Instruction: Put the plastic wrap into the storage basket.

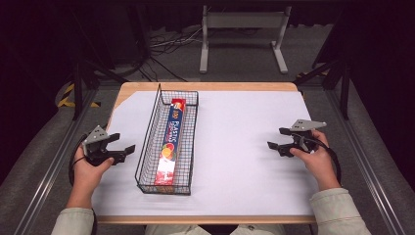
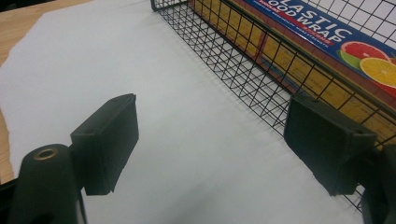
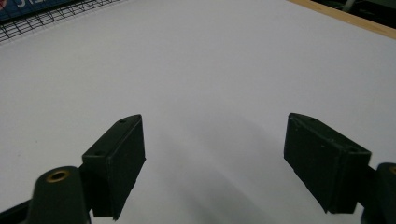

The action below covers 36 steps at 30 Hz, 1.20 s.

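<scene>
the plastic wrap box (image 1: 171, 142), lying lengthwise in the wire basket (image 1: 145, 147) at centre-left of the high view, looks light, stiff and slick, best pinched across its narrow sides, while the left gripper (image 1: 126, 152) and right gripper (image 1: 275, 138) both gape empty.

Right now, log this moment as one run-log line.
left gripper: open, empty, beside wire basket | right gripper: open, empty, over white sheet | plastic wrap box: lying in basket
</scene>
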Each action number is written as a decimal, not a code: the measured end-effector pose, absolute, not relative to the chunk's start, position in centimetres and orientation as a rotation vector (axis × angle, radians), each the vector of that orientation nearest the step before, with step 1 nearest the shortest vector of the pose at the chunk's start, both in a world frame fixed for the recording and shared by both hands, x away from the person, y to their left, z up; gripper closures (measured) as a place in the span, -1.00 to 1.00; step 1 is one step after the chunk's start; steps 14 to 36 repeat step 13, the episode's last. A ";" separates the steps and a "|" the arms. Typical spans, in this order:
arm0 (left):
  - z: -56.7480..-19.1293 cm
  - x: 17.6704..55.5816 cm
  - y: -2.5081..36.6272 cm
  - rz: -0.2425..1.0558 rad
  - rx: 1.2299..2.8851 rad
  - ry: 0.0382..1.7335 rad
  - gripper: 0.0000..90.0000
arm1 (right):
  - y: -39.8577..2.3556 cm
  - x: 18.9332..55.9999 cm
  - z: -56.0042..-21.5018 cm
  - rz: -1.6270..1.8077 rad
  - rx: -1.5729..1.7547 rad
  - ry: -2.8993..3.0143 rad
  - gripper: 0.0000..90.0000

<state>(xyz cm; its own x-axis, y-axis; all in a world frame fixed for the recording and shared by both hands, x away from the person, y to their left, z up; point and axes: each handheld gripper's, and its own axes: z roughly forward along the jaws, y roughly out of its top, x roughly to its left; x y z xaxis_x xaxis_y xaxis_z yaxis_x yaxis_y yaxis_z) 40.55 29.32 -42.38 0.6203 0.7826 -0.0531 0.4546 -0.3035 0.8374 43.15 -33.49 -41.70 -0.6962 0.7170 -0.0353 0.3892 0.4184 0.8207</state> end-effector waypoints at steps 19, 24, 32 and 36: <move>-42.6 40.5 29.5 0.441 1.934 0.995 -0.62 | -33.4 43.0 -41.5 1.189 0.935 2.291 -0.53; -42.6 40.5 29.5 0.441 1.934 0.995 -0.62 | -33.4 43.0 -41.5 1.189 0.935 2.291 -0.53; -42.6 40.5 29.5 0.441 1.934 0.995 -0.62 | -33.4 43.0 -41.5 1.189 0.935 2.291 -0.53; -42.6 40.5 29.5 0.441 1.934 0.995 -0.62 | -33.4 43.0 -41.5 1.189 0.935 2.291 -0.53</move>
